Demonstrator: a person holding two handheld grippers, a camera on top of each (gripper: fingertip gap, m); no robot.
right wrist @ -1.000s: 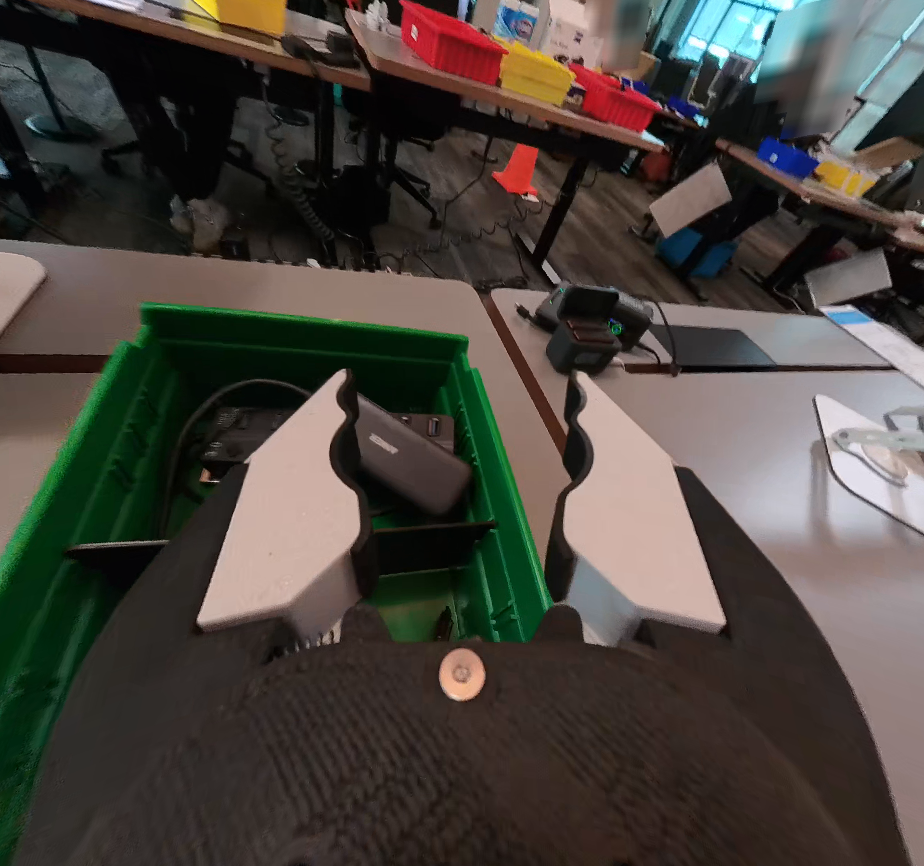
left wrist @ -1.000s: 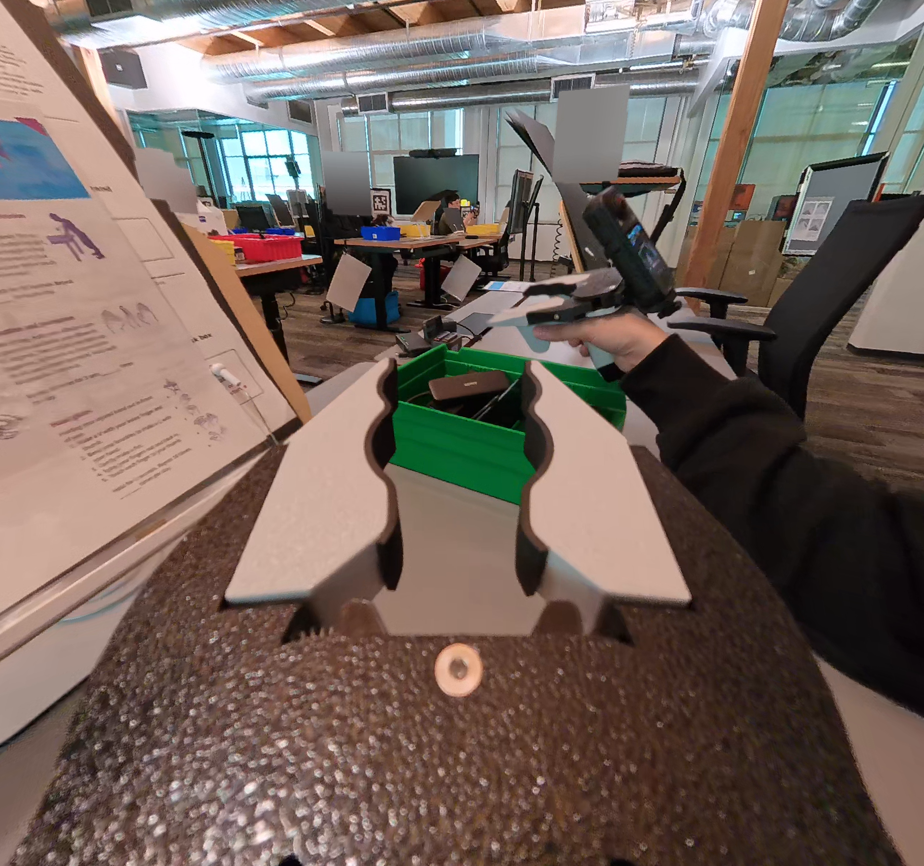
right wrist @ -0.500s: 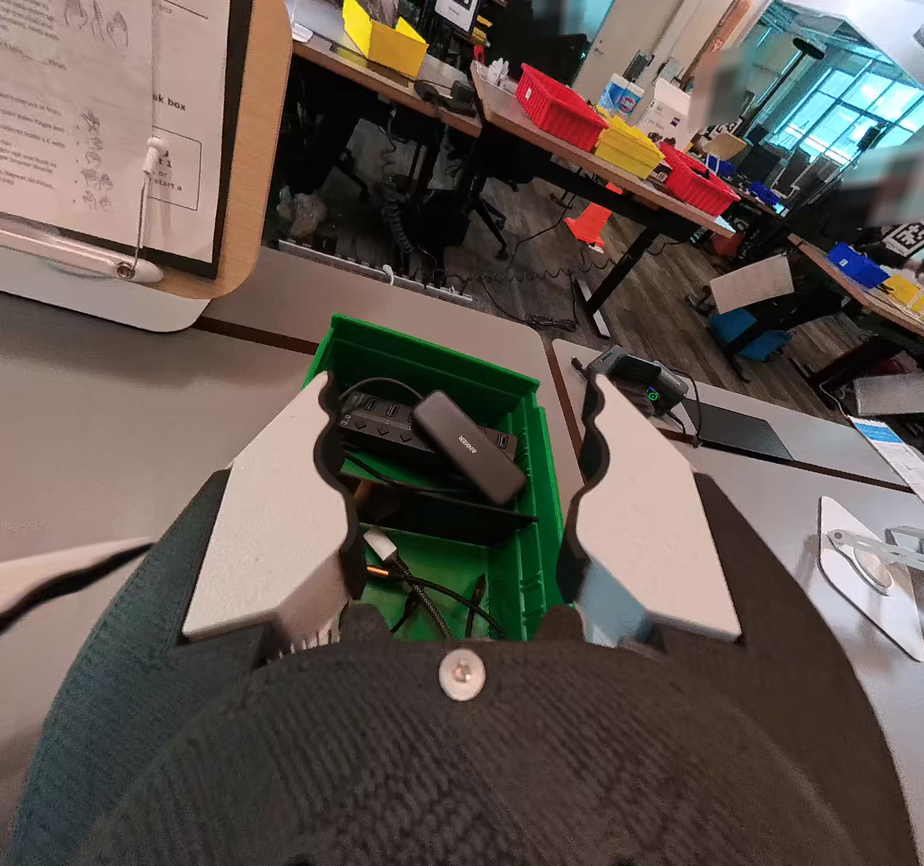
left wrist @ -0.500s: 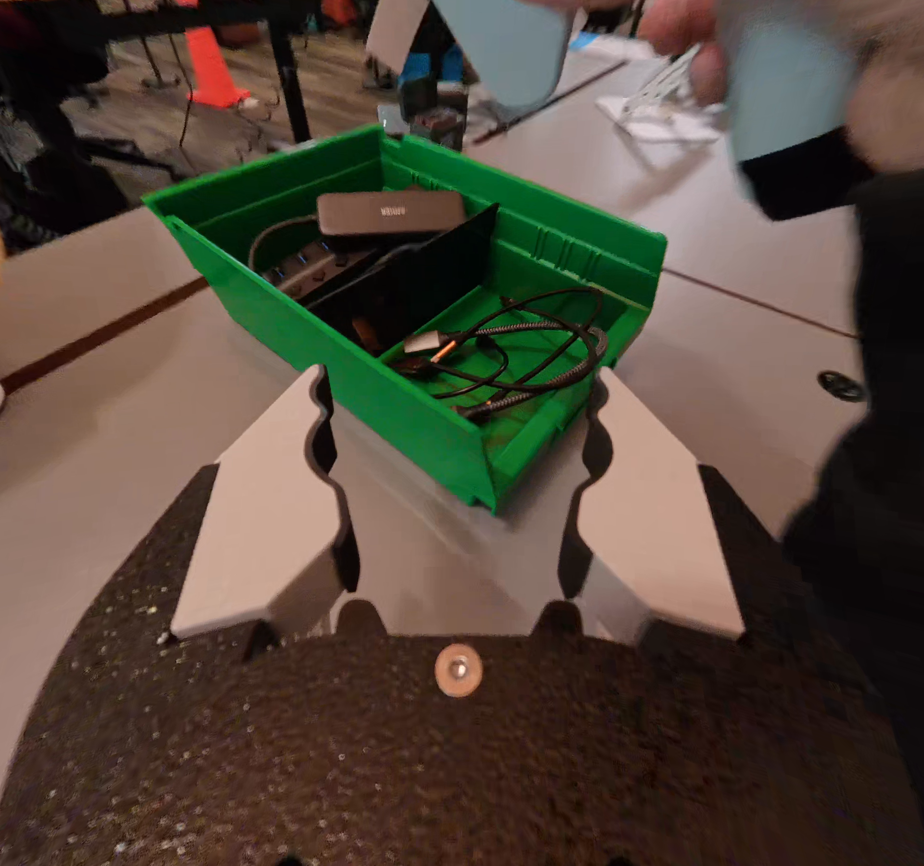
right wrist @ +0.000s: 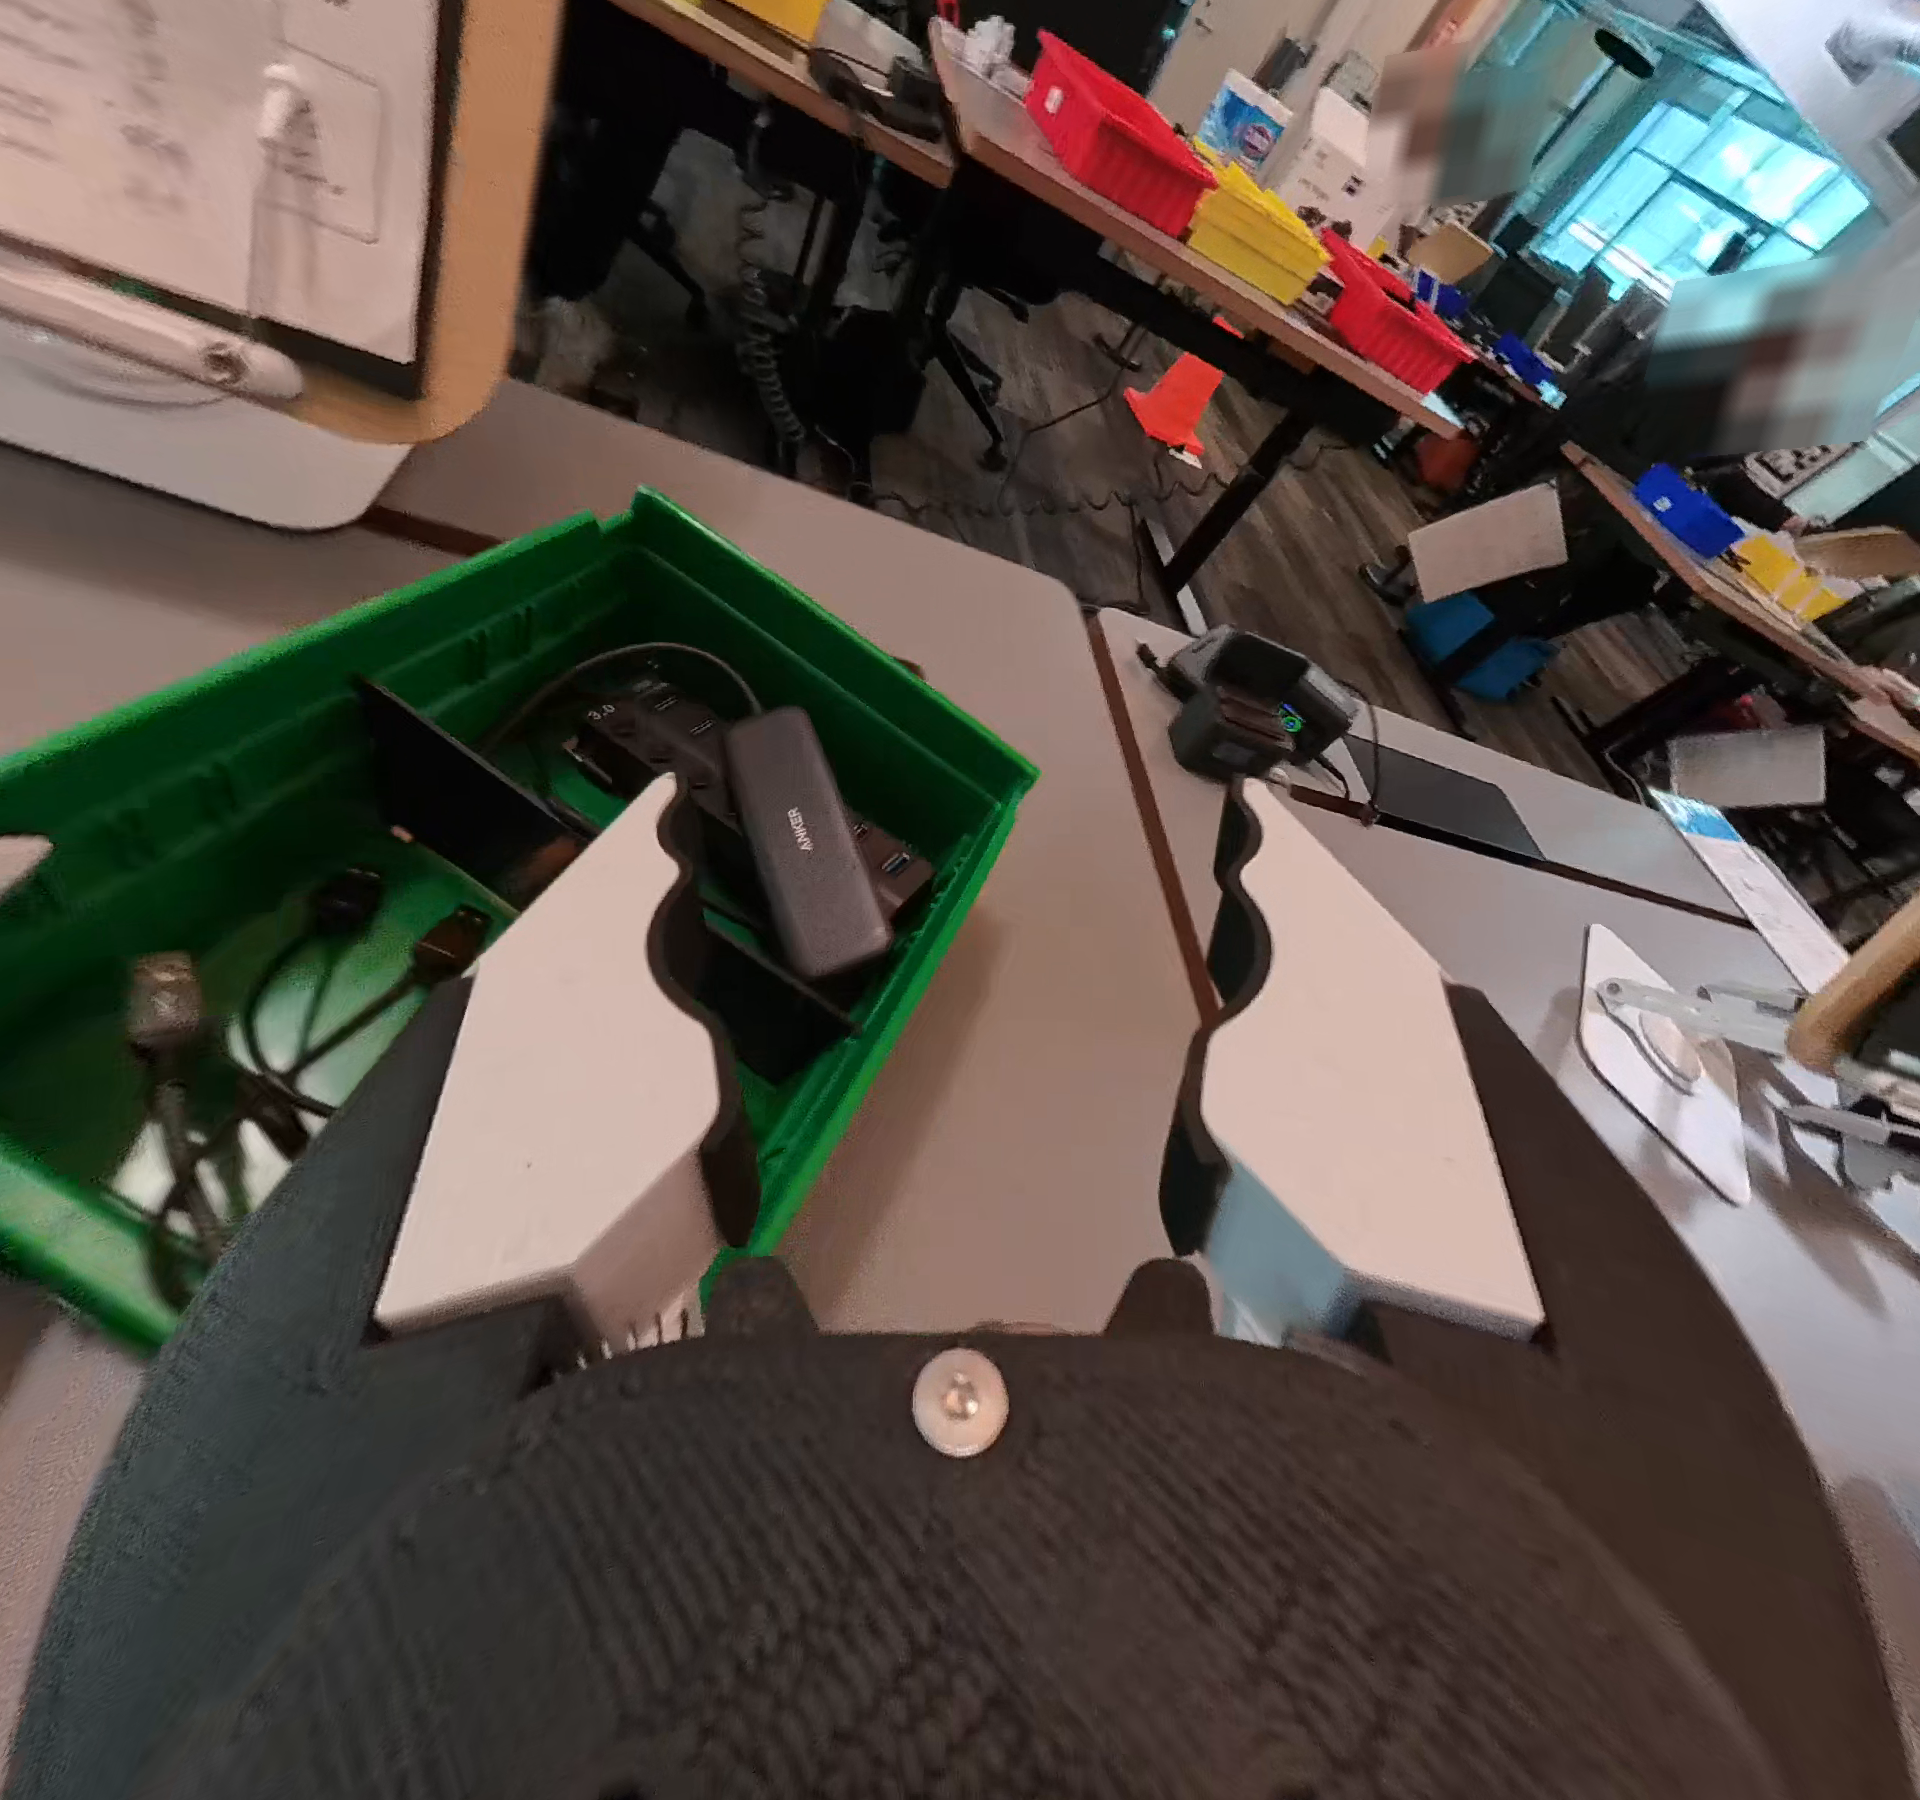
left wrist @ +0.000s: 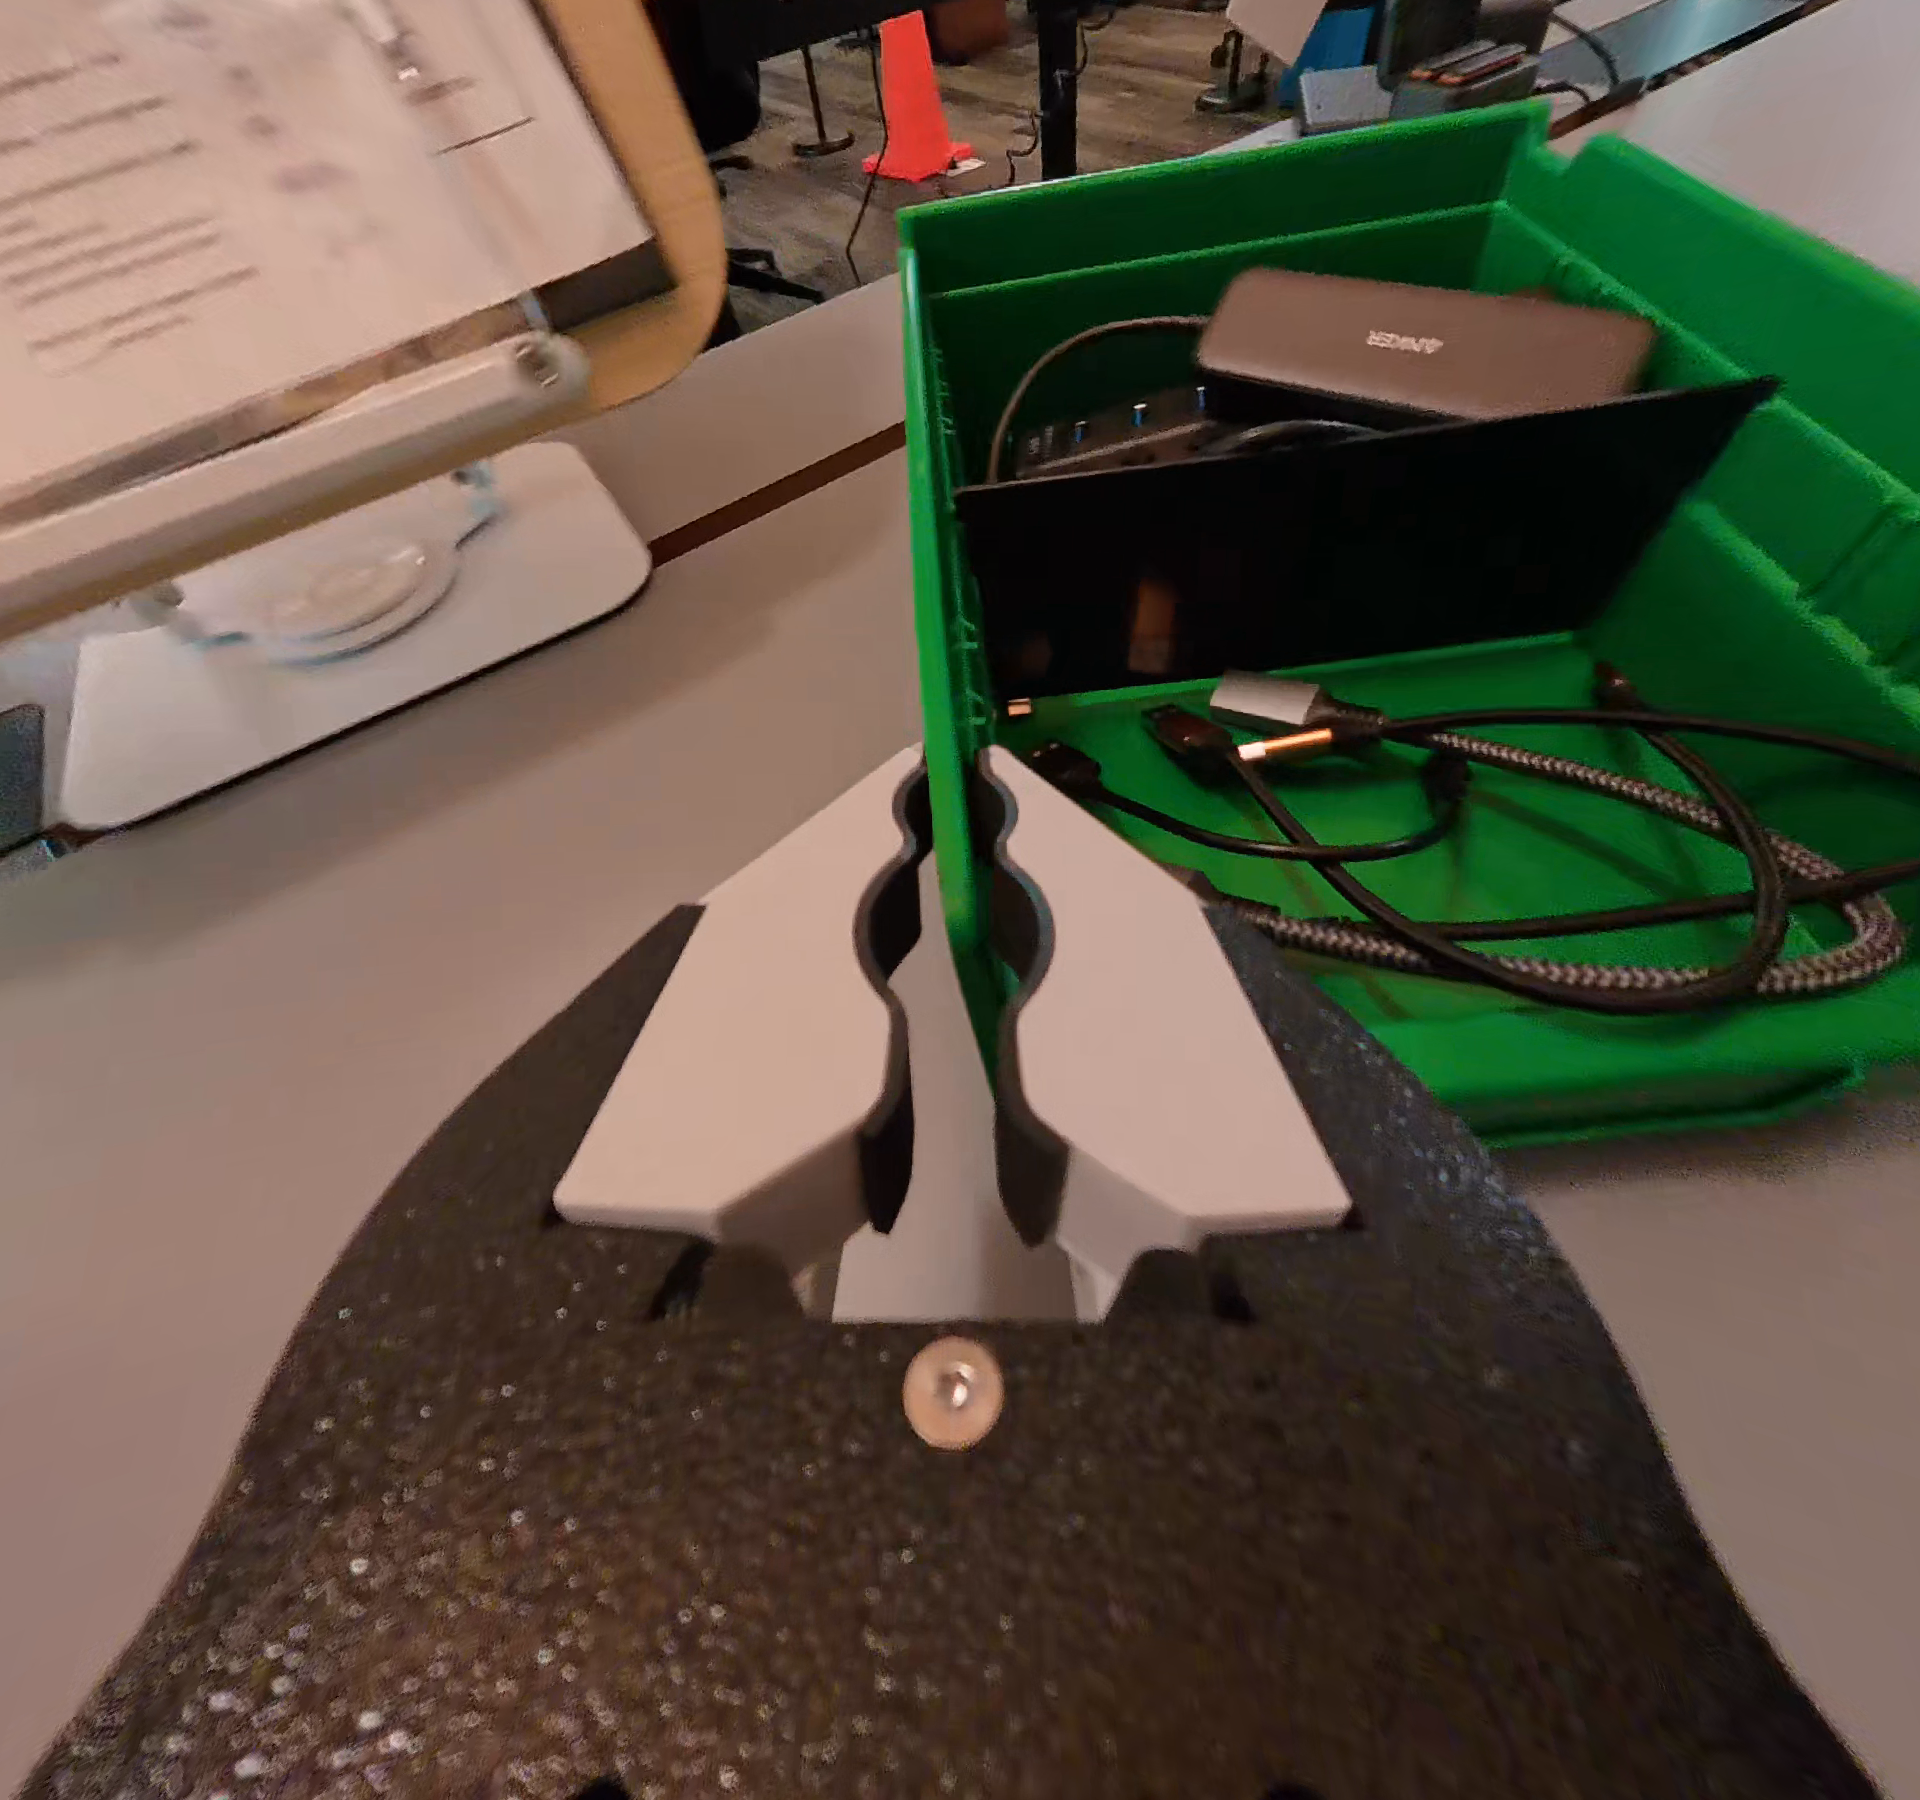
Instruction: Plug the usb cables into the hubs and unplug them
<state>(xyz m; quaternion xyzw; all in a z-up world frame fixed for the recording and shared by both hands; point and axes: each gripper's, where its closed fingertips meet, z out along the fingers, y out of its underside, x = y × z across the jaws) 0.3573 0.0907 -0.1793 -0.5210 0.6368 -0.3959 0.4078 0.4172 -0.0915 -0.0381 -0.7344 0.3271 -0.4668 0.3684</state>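
A green bin stands on the grey table. Its far compartment holds a grey hub lying on a black hub, behind a black divider. The near compartment holds several loose USB cables. My left gripper is shut on the bin's left wall near its front corner. In the right wrist view, the bin, grey hub, black hub and cables lie to the left. My right gripper is open and empty, above the table by the bin's right wall.
A paper sheet on a tilted stand with a white base stands left of the bin. A dark dock device, a black pad and another white stand base sit to the right. Tables with coloured bins stand beyond.
My left gripper has come down to the bin's left side and shut on its wall. My right gripper has shifted right, off the bin, and stays open. The bin now sits at a different angle.
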